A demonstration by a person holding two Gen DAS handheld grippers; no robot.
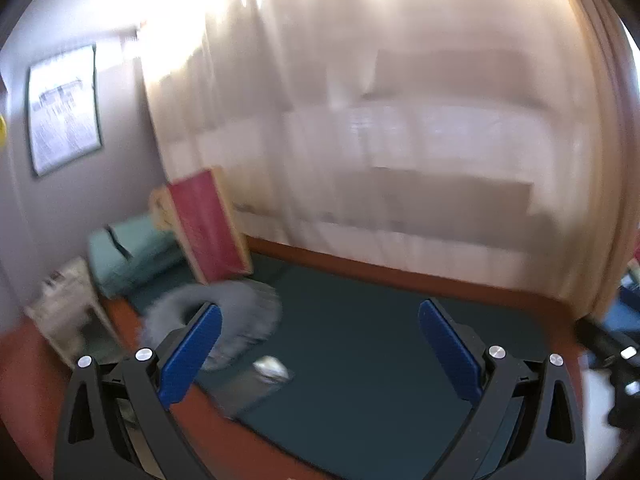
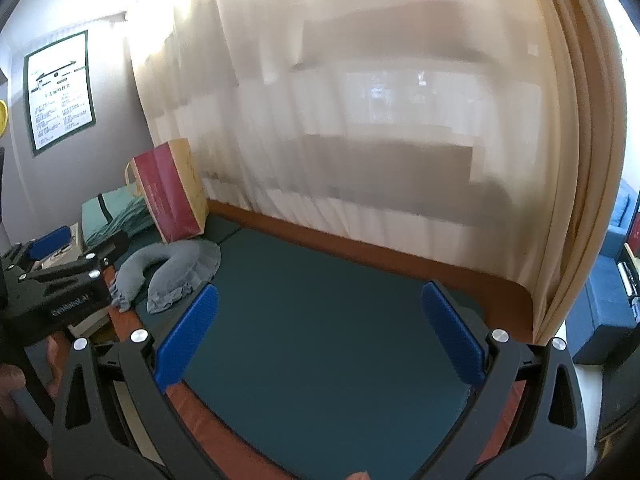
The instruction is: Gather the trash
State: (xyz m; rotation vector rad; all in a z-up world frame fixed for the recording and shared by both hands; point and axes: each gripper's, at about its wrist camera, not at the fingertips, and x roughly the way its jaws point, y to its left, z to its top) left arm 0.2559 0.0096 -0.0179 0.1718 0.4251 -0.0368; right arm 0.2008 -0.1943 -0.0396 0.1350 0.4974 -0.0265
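**One crumpled scrap, both grippers empty**

One piece of trash is all I can pick out: a small, pale, shiny wad (image 1: 272, 368) lying on the green mat (image 1: 360, 340), just ahead of my left gripper (image 1: 320, 344) and nearer its left finger. The left view is blurred, so I can't say whether it is foil or plastic film. Either way I judge it light, soft and crushable; I'd close on it across its middle, low to the mat, since a wad like that could skid away.

Going left to right: a box (image 1: 68, 312) at the far left, contents too blurred to tell; a grey neck pillow (image 2: 168, 272) beside it; behind that, a red paper bag (image 2: 168, 196) standing tilted against the curtain (image 2: 360, 120), its inside hidden from me.

My left fingers are spread wide, holding nothing. My right gripper (image 2: 320, 332) hovers over bare mat, its fingers also spread and empty.
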